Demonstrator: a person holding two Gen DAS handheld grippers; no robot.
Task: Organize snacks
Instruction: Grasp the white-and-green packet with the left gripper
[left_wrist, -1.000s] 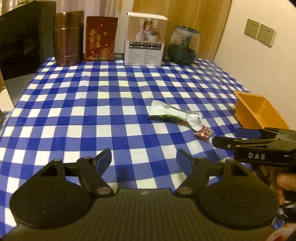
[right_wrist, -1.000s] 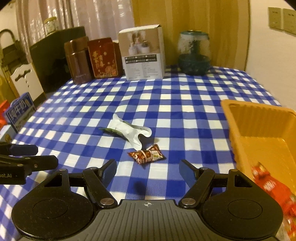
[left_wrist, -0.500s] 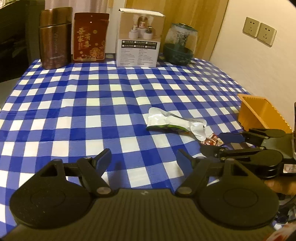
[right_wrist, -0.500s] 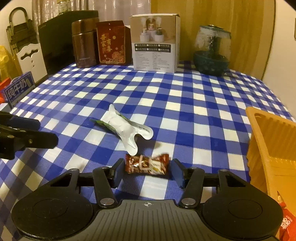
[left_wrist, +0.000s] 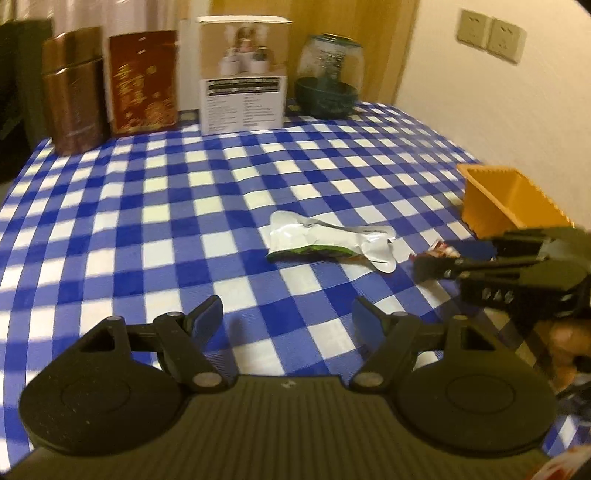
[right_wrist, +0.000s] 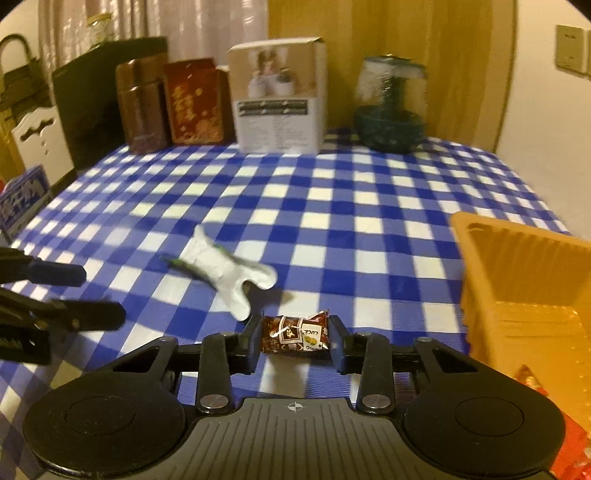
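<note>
- The right gripper (right_wrist: 295, 341) has just been closing; its pads now pinch the brown candy (right_wrist: 294, 334) just above the checked tablecloth (right_wrist: 332, 206).
- The orange basket (right_wrist: 517, 266) sits at its three o'clock.
- The left gripper (left_wrist: 287, 317) hangs empty, jaws apart.

Brown snack packet (right_wrist: 294, 334) between closed claw tips
</note>
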